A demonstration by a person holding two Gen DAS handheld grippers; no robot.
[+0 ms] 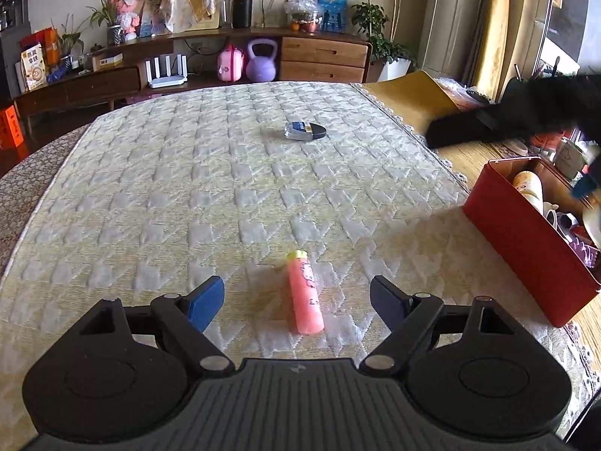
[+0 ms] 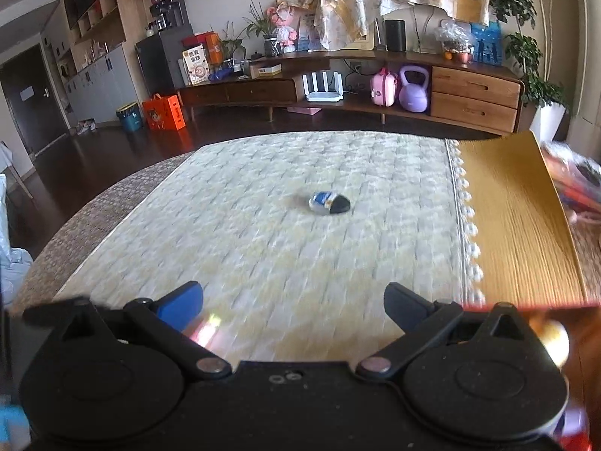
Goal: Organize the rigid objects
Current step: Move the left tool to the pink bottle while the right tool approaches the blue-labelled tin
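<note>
A pink tube (image 1: 305, 293) with a yellow-green cap lies flat on the quilted cloth covering the table (image 1: 157, 195). Its long axis runs nearly straight away from the left tool (image 1: 296, 298), cap at the far end and tilted slightly left. The left tool hangs over it with its two blue-padded fingers spread wide, one on either side of the tube, neither touching it.

Farther out on the cloth lies one small clear bottle (image 1: 305, 130) with a dark cap and a blue label. It is on its side, its long axis running across the table, cap toward the right.

At the right edge stands one red box (image 1: 526, 259), open on top, with a cream cup and other small things inside, too crowded to count.

The right tool (image 2: 293, 306) is spread wide too, nothing between its fingers; its view is blurred, with the small bottle well ahead.
</note>
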